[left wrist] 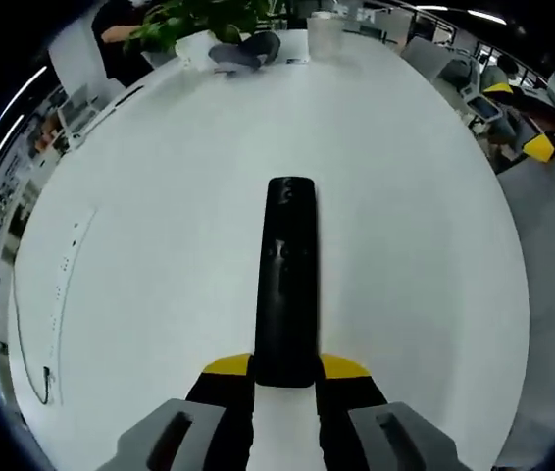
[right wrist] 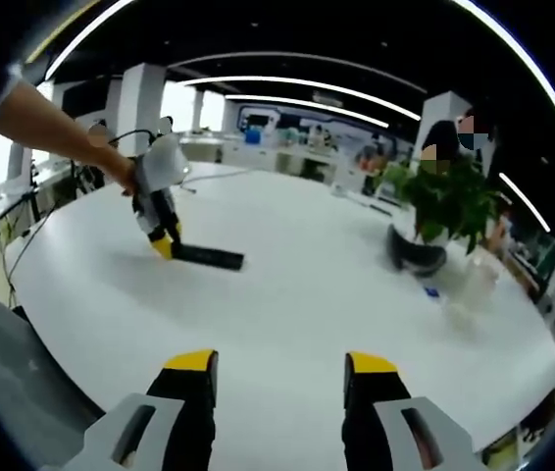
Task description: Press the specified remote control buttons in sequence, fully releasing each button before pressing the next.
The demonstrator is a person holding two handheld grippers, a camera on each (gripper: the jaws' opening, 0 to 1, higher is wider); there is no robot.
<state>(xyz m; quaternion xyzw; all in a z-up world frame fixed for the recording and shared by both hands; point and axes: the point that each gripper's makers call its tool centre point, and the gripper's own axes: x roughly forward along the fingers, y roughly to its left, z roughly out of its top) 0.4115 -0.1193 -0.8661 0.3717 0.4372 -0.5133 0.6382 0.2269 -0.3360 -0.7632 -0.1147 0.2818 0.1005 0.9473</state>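
Note:
A long black remote control lies on the white table, its near end held between the yellow-tipped jaws of my left gripper. In the right gripper view the same remote rests on the table, with the left gripper clamped on its left end and a person's arm reaching in from the upper left. My right gripper hovers over the near part of the table, jaws apart, nothing between them, well away from the remote.
A potted green plant in a pale pot stands at the right of the table, with a clear cup near it. The plant and a dark bowl sit at the table's far edge. A white power strip lies left.

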